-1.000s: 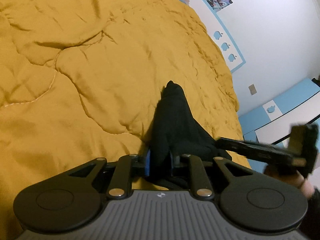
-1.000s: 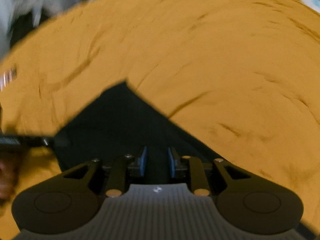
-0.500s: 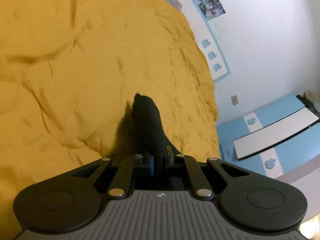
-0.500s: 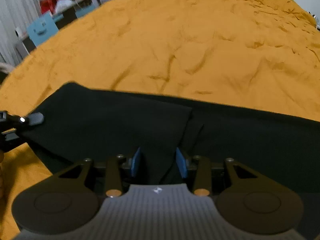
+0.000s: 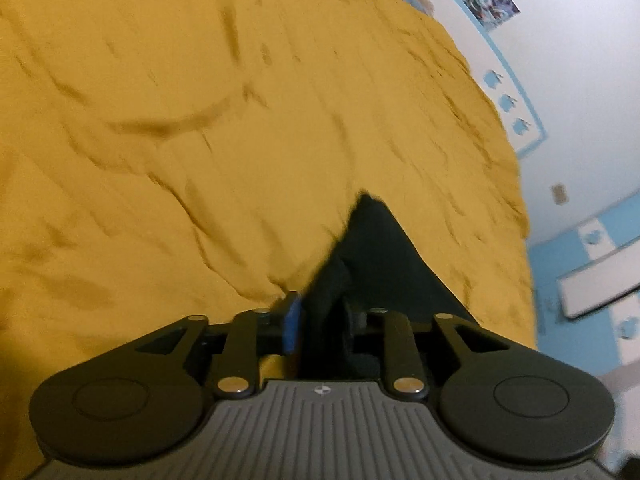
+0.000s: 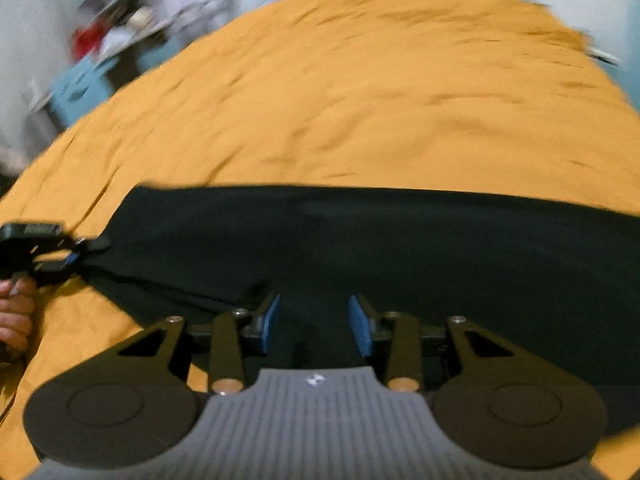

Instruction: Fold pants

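Black pants lie stretched in a long band across a mustard-yellow bedspread. My right gripper hovers over their near edge, jaws open, with the cloth under the blue pads rather than pinched. The left gripper sits at the pants' left end, a hand holding it. In the left wrist view a fold of the pants runs up between the left gripper's jaws, which are opening. One blue pad shows beside the cloth; the other is hidden by it.
The bedspread fills most of both views. A white wall with a poster and blue-and-white furniture stand past the bed's right side. Blurred shelves and a blue drawer unit stand beyond the far left.
The right gripper swept sideways along the pants and opened wider; the pants now lie spread out long. The left gripper pinched tight on the cloth, then widened.
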